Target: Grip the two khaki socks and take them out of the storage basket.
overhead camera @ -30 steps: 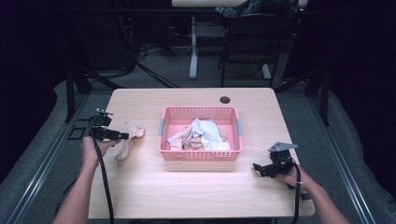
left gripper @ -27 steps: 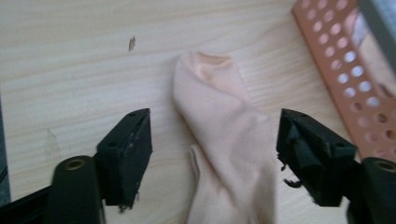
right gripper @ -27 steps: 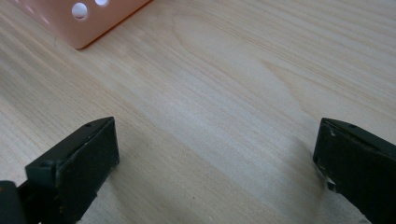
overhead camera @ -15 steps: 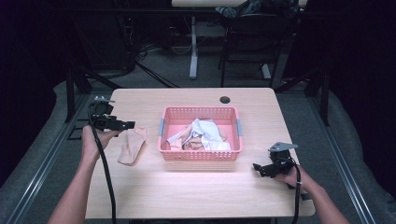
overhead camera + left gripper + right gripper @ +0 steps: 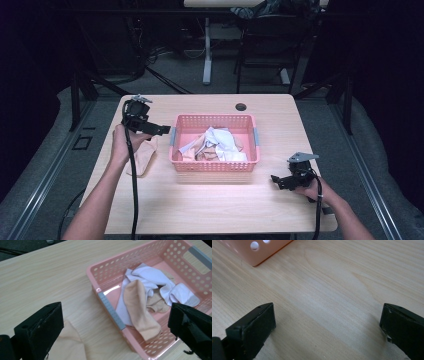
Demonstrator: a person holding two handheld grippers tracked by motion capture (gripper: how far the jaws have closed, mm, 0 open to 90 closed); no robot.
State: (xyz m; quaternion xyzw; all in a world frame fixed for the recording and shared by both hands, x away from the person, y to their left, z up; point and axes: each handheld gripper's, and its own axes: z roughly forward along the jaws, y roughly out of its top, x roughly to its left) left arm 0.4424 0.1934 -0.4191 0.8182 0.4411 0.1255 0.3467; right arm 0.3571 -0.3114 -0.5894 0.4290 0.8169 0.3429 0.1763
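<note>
A pink perforated basket [image 5: 214,122] [image 5: 105,273] stands mid-table and holds several white and beige socks [image 5: 215,144] [image 5: 141,303]. A loose beige sock [image 5: 142,157] [image 5: 67,345] lies flat on the table left of the basket. My left gripper [image 5: 159,130] [image 5: 116,333] hovers open above that sock, pointing toward the basket's left end, with nothing between its jaws. My right gripper [image 5: 280,181] [image 5: 328,333] rests open near the table's front right, just off the basket's corner [image 5: 259,252], over bare wood.
The wooden table [image 5: 210,200] has a dark cable hole [image 5: 241,106] behind the basket. Cables trail from both grippers toward the front edge. Chair and desk legs stand on the floor beyond the table.
The left gripper let go of the beige sock, which now lies on the table, and rose toward the basket. The right gripper has not moved.
</note>
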